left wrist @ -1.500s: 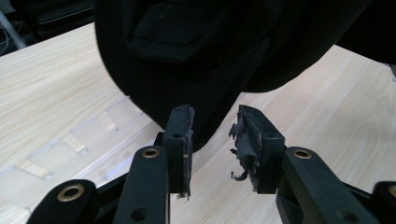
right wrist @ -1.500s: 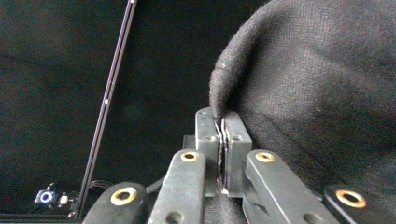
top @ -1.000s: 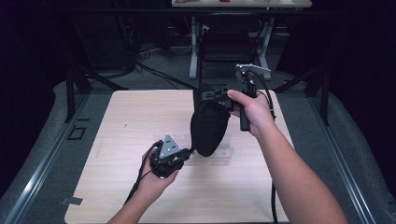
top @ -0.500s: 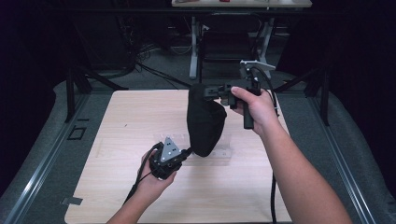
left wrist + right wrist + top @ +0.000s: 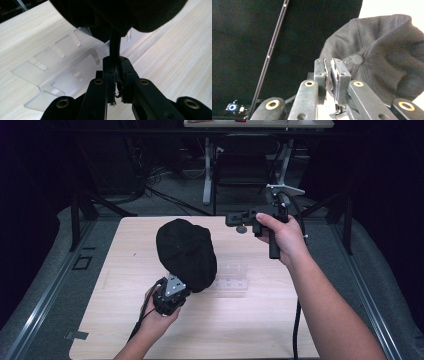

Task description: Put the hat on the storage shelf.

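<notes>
A black cap (image 5: 185, 252) stands over the middle of the wooden table (image 5: 280, 330), rising from my left gripper (image 5: 176, 285). In the left gripper view the left gripper (image 5: 116, 75) is shut on a dark edge of the cap (image 5: 120, 15), which bulges overhead. My right gripper (image 5: 236, 219) hangs in the air to the right of the cap, apart from it, its jaws pointing left. In the right gripper view the right gripper (image 5: 329, 72) has its jaws pressed together with nothing between them, and the cap's crown and top button (image 5: 382, 57) lie beyond.
A clear plastic stand (image 5: 232, 276) with slots lies on the table just right of the cap, and under it in the left gripper view (image 5: 62, 65). Dark floor, cables and table legs (image 5: 207, 170) lie past the far edge.
The right gripper has let go of the cap and moved off to the right. The cap, which hung from it, now leans left and stands above the left gripper.
</notes>
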